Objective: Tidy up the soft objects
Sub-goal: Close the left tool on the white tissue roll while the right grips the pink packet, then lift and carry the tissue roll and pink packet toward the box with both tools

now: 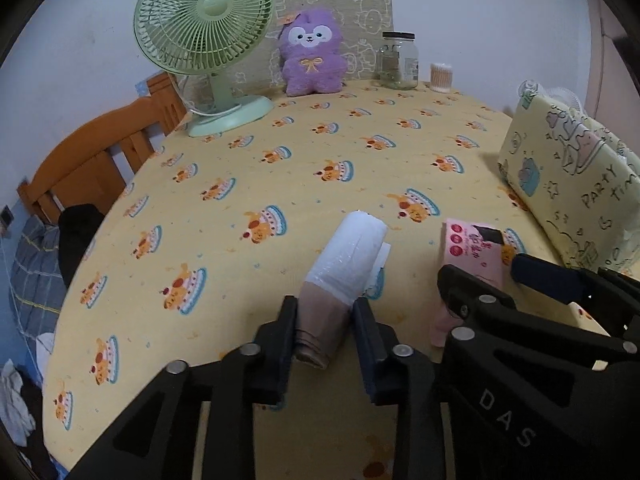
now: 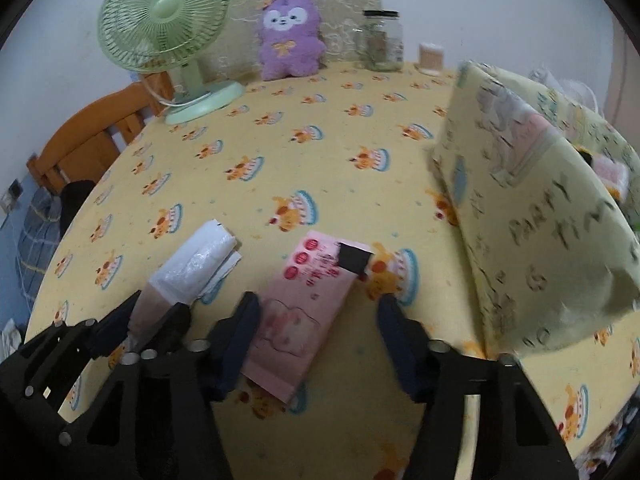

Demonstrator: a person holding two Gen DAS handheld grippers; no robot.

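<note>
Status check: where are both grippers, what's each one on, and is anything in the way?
Left gripper shut on white-and-tan roll. Right gripper open, straddling pink packet, pads not yet pressing. Yellow fabric bin close on right; nothing blocking.

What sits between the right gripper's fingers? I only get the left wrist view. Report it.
Observer: The pink packet lies flat on the cloth between the fingers of the right gripper. The finger on the left of the right wrist view touches the packet's edge. The other finger stands clear of it, so nothing is gripped.
Operator: Describe the packet's near end. The gripper hides it from me.
Observer: It carries a faint outlined figure, perhaps a bear. The blur hides the detail.
</note>
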